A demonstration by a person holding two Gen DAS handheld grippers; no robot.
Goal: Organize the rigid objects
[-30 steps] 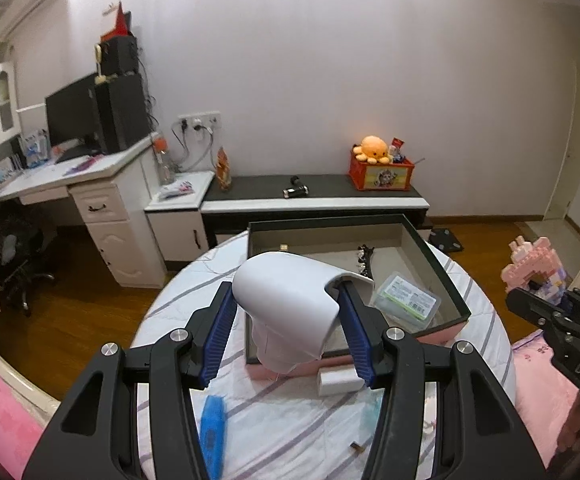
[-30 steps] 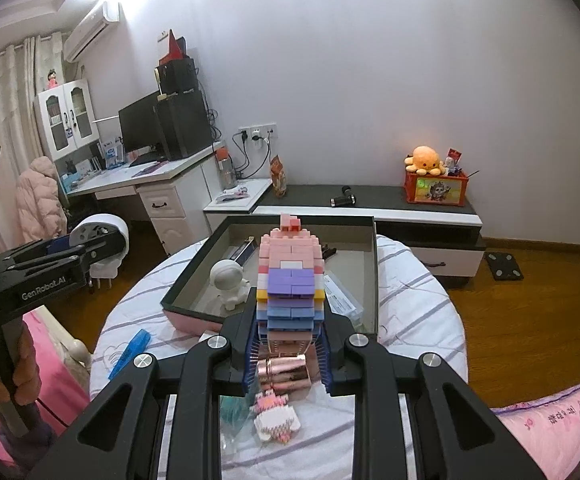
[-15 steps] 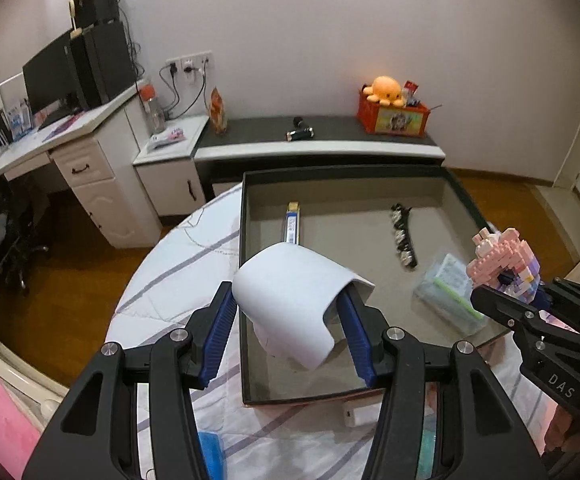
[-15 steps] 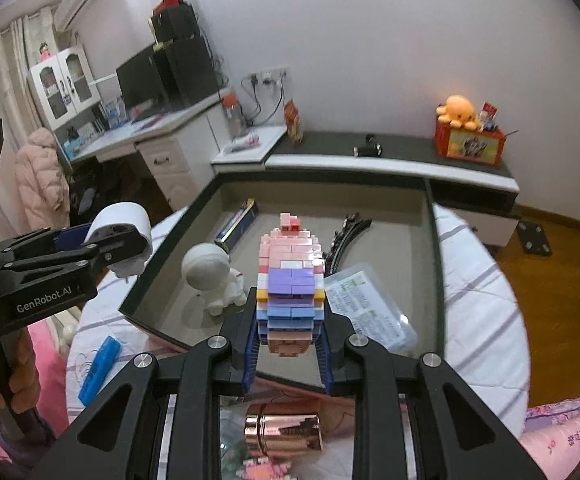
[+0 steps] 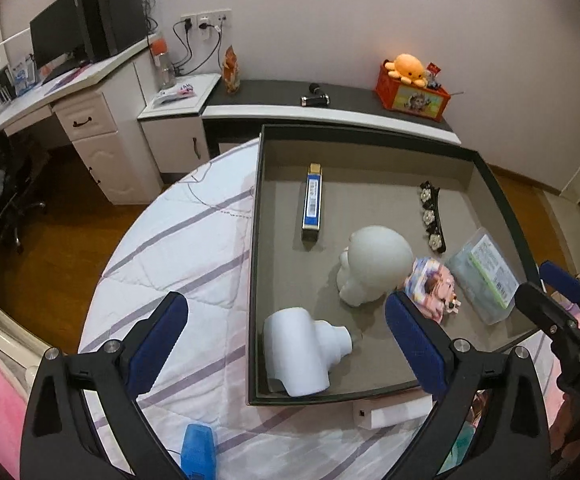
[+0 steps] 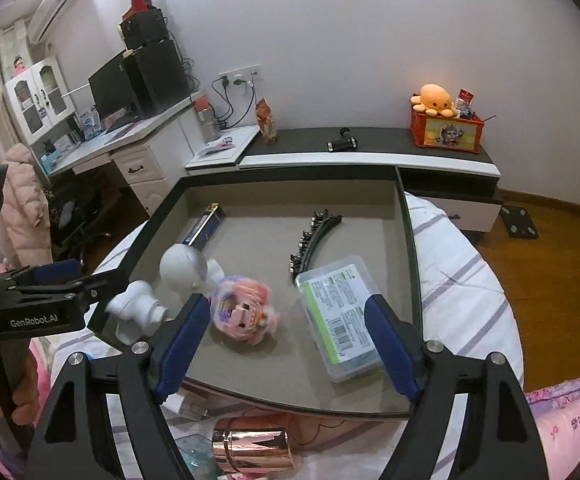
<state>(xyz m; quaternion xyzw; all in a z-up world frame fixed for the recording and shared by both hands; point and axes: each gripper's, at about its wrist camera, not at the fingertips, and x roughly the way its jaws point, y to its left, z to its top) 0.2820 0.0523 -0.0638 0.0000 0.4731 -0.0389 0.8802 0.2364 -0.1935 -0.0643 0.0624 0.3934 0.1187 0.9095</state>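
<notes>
Opening above the grey tray (image 5: 490, 184), both the left gripper (image 5: 286, 332) and right gripper (image 6: 286, 336) stand empty; lifting straight up avoids knocking the white fitting (image 5: 302, 350) and brick toy (image 6: 244, 312).

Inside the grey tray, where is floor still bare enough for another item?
The tray is bare along its far wall, beyond the blue box and hair clip, and between those two. The near half is crowded: white adapter, round-headed figure, brick toy, clear case.

"GenRobot.AI" on left gripper (image 6: 46, 280) body; "DAS" (partial) on right gripper (image 5: 562, 300).
</notes>
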